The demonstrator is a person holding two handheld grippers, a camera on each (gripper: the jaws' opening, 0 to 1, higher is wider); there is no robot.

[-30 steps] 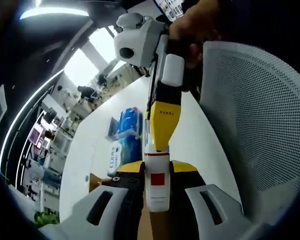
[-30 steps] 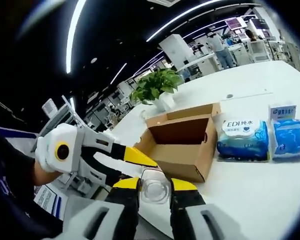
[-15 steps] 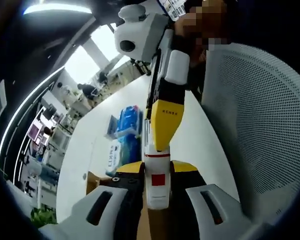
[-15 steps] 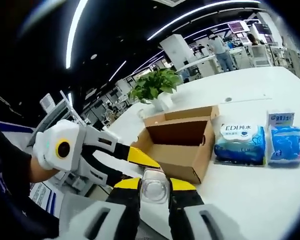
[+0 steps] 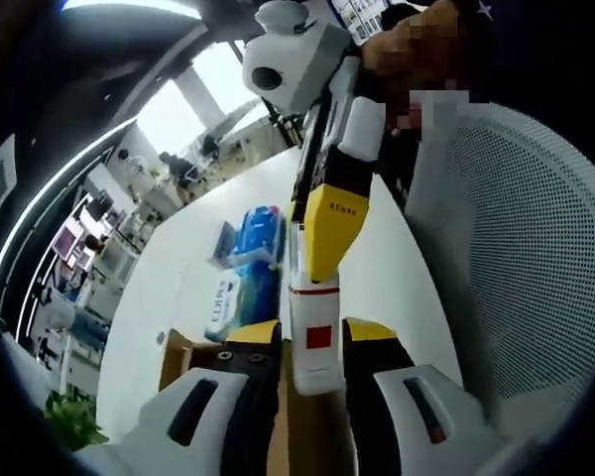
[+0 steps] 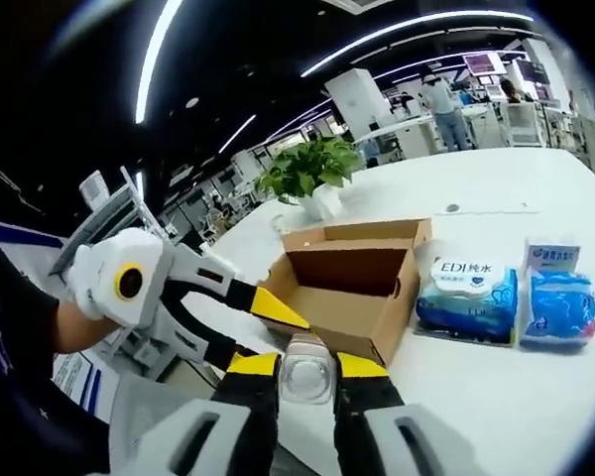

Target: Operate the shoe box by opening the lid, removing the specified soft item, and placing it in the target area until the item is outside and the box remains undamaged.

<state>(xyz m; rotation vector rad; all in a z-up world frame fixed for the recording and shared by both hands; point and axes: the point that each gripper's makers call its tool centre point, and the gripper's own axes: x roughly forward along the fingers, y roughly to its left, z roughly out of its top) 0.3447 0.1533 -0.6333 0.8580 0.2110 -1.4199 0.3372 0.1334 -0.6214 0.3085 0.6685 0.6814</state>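
a: left gripper view? the left gripper [image 5: 312,347] is nearly closed, the right gripper's tip between its jaws.

b: right gripper view: the right gripper [image 6: 306,369] is nearly closed. open brown cardboard shoe box [image 6: 349,288] on the white table [image 6: 496,397], apparently empty; blue soft packs [image 6: 463,300] beside. probably finishing; separate the grippers next.

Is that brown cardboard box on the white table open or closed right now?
Open. In the right gripper view the brown cardboard shoe box has its lid flap standing up at the back, and its dark brown inside shows; the part visible looks empty.
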